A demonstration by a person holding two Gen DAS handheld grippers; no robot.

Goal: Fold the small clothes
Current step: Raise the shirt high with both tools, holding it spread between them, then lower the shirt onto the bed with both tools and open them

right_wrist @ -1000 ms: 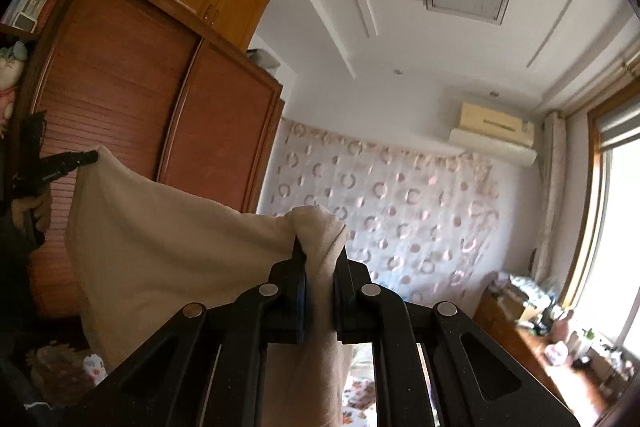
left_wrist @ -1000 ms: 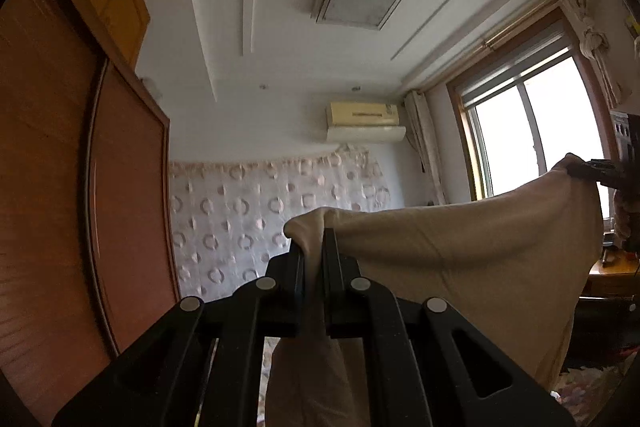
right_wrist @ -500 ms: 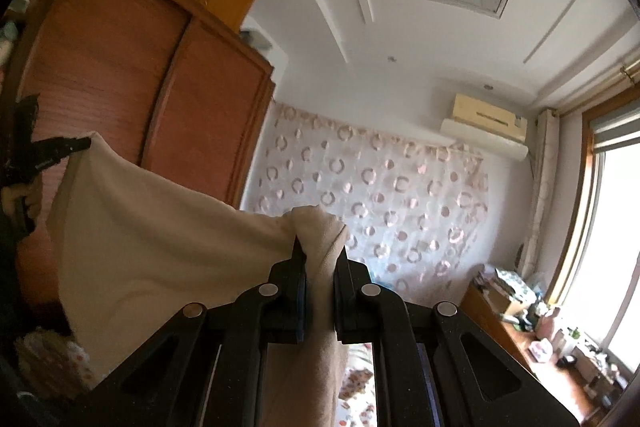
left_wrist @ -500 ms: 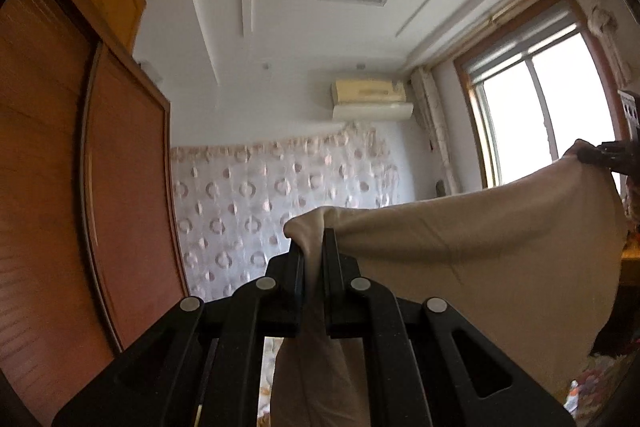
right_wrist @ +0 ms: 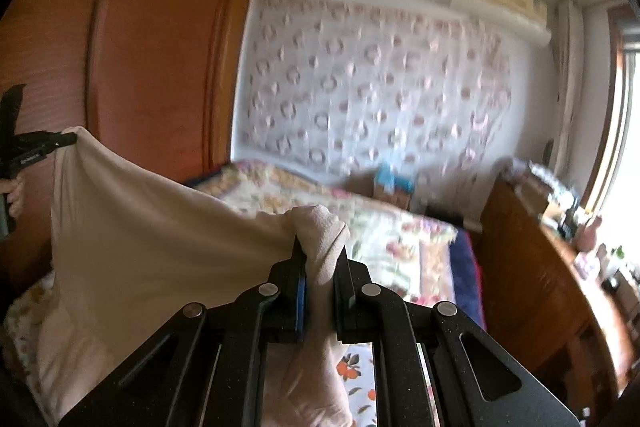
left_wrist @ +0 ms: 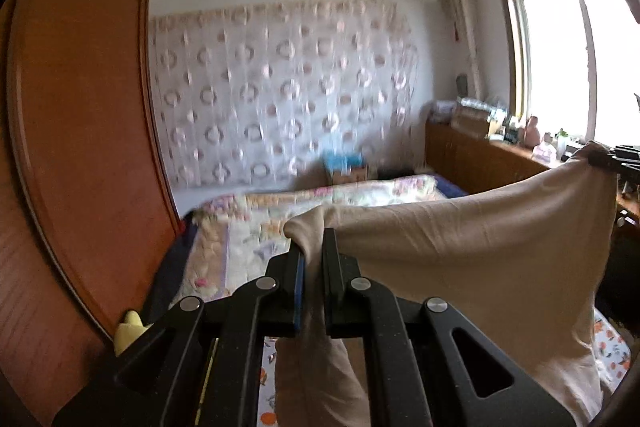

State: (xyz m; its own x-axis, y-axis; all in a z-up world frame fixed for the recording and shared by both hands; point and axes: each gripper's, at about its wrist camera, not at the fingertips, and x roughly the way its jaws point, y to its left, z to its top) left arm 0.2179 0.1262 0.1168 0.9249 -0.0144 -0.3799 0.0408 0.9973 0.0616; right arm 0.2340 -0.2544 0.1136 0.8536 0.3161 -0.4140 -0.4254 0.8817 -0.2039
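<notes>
A beige garment (left_wrist: 480,259) hangs stretched in the air between my two grippers. My left gripper (left_wrist: 312,247) is shut on one top corner of it. My right gripper (right_wrist: 320,251) is shut on the other top corner. The garment (right_wrist: 160,247) also shows in the right wrist view, spread to the left. The right gripper appears at the far right of the left wrist view (left_wrist: 620,161). The left gripper appears at the far left of the right wrist view (right_wrist: 36,147). The cloth's lower part hangs below both grippers, above the bed.
A bed with a floral quilt (left_wrist: 352,199) lies ahead and below. A wooden wardrobe (left_wrist: 80,107) stands on the left. A low wooden cabinet (right_wrist: 540,267) with clutter runs under the window (left_wrist: 568,59) on the right. A patterned curtain (right_wrist: 372,91) covers the far wall.
Both grippers have tilted down from facing the ceiling to facing the bed and far wall. The garment stays gripped and stretched between them.
</notes>
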